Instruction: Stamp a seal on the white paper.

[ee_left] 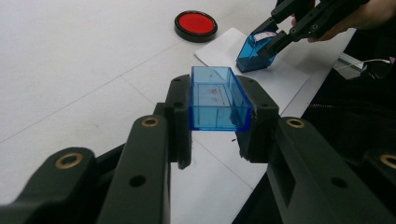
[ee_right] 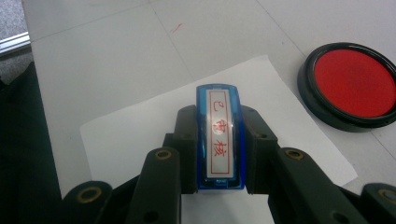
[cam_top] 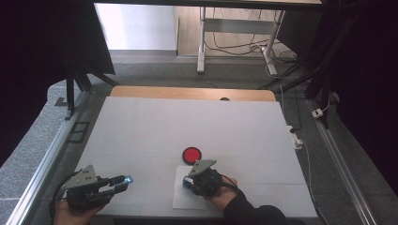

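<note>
right gripper [cam_top: 187, 182]: jaws clamped on the sides of the stamp [ee_right: 219, 135], label side facing its camera; the left gripper view shows the stamp [ee_left: 256, 50] tilted, its lower edge on or just above the paper [ee_left: 275, 77].
stamp: blue body with a white label in red characters, over the near part of the paper [ee_right: 154, 126], ink pad [ee_right: 352, 84] off to one side and apart from it.
left gripper [cam_top: 123, 181]: jaws closed on the cap [ee_left: 215, 98], a clear blue hollow cover with faint red marks inside, held off the table [cam_top: 141, 126] near its front left edge.
ink pad: round, black rim, red face open, sitting just beyond the paper [cam_top: 180, 197] in the high view, pad at [cam_top: 192, 154].
risk, smudge: the stamp looks tilted; pressed like that, one edge would print and the rest stay faint, or the face could skid and smear.
risk, paper shift: the sheet lies loose; a sideways push from the stamp would drag it.
risk, slip: the grip is on smooth plastic sides; a hard downward press could let the stamp slide up between the jaws.
risk, cap: thin walls under squeeze may pop out and drop off the table edge.
risk, ink: I cannot tell whether the face is inked; a dry face leaves no mark.
</note>
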`<state>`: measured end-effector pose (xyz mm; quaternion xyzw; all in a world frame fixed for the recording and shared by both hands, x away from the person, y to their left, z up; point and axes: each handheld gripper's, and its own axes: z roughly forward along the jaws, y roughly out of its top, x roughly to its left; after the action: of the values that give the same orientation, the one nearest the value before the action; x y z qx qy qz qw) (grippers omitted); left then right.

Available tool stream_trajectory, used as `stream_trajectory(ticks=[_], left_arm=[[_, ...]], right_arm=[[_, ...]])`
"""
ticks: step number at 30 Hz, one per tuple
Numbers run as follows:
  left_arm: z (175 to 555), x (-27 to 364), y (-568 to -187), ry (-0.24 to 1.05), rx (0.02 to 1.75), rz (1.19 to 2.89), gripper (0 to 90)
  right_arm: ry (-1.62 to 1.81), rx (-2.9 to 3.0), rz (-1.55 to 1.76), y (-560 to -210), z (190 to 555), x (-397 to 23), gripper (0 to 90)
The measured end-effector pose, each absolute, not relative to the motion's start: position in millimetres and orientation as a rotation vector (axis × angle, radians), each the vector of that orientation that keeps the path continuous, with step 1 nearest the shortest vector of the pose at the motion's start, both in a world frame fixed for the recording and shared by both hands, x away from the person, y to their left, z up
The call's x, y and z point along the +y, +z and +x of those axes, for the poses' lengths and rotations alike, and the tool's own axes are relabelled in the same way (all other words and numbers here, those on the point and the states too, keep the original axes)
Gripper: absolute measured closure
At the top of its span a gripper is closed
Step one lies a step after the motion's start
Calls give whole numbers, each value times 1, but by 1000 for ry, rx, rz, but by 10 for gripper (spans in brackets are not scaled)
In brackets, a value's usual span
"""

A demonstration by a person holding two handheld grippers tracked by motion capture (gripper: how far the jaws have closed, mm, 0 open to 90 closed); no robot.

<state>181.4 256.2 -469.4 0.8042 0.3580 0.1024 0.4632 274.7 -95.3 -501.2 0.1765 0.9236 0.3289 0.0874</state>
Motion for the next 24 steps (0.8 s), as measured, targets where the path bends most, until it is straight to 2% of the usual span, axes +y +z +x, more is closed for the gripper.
stream_trajectory(ticks=[24], left_arm=[[181, 258, -470, 256, 889, 1974, 678]], right_arm=[[985, 2744, 551, -499, 274, -95, 709]])
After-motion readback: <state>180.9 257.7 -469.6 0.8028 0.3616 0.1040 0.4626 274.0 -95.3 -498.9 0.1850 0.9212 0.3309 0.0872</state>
